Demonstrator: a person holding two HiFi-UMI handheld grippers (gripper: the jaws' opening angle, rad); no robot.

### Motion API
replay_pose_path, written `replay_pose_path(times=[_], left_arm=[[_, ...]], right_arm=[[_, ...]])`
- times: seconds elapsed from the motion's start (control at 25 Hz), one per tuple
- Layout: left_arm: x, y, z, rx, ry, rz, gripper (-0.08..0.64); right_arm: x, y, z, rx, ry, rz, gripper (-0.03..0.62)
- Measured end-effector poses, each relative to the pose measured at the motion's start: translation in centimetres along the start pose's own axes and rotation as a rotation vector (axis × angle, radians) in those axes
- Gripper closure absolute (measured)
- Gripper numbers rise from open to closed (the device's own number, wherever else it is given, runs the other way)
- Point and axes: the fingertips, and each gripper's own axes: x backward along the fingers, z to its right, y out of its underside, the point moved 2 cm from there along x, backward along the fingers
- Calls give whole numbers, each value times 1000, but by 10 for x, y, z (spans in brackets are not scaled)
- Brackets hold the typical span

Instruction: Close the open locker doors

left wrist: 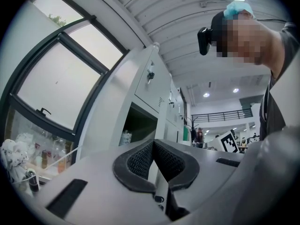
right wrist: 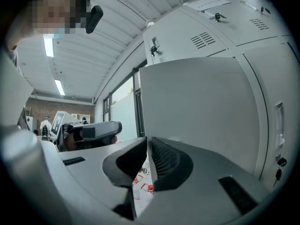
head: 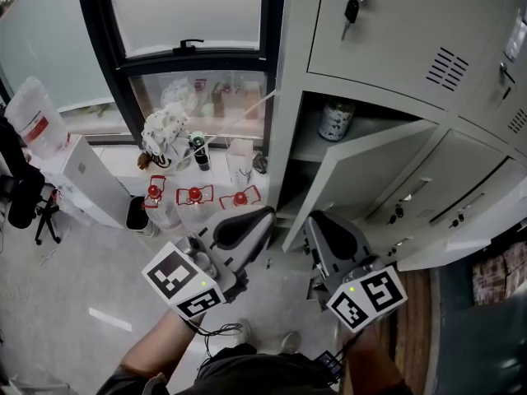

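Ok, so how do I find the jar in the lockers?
Start at the grey lockers right of the window. Below the top-left door with the key in its lock, one compartment stands open. The jar is on its shelf, the only thing seen inside.

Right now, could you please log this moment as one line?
left gripper: shut, empty | right gripper: shut, empty | locker door: open

The left gripper (head: 244,227) and the right gripper (head: 333,235) are held side by side, each with its jaws together on nothing.
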Motion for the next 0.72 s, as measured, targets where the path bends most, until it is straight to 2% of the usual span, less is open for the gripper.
replay_pose_path(times=[0.72], left_arm=[[8,-6,-26,14,-27,29,551]], right_arm=[[-44,2,22,7,21,-21,575]])
